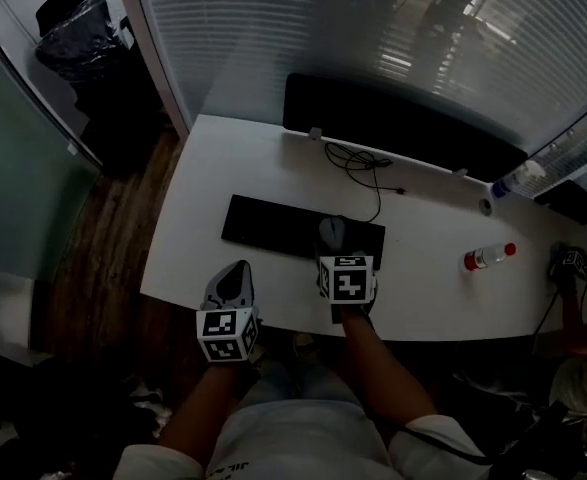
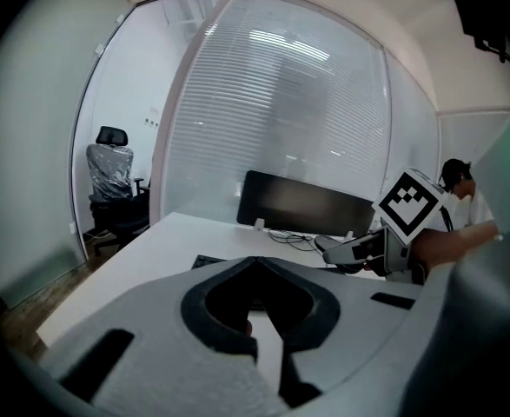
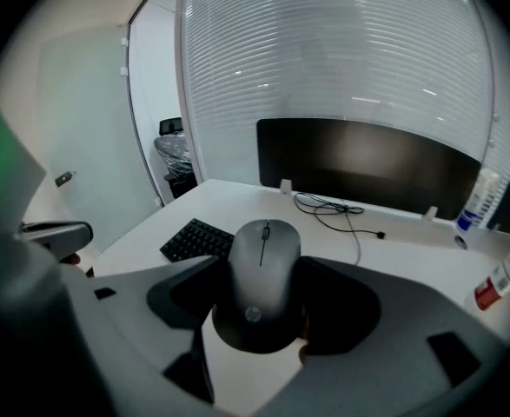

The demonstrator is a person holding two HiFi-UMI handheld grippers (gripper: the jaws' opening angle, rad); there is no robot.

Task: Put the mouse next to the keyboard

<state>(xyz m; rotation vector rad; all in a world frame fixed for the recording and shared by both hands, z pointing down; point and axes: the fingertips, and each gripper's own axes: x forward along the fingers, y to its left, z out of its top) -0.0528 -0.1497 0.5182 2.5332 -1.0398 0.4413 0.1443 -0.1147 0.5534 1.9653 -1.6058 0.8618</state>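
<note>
A grey mouse sits clamped between the jaws of my right gripper, lifted off the white desk. In the head view the mouse hovers over the right part of the black keyboard, with the right gripper just behind it. The keyboard lies below and to the left in the right gripper view. My left gripper hangs at the desk's front edge, left of the right one, its jaws shut with nothing in them. From there the mouse shows to the right.
A dark monitor stands along the desk's back edge with a black cable in front of it. A bottle with a red cap lies at the right, another bottle behind it. An office chair stands far left.
</note>
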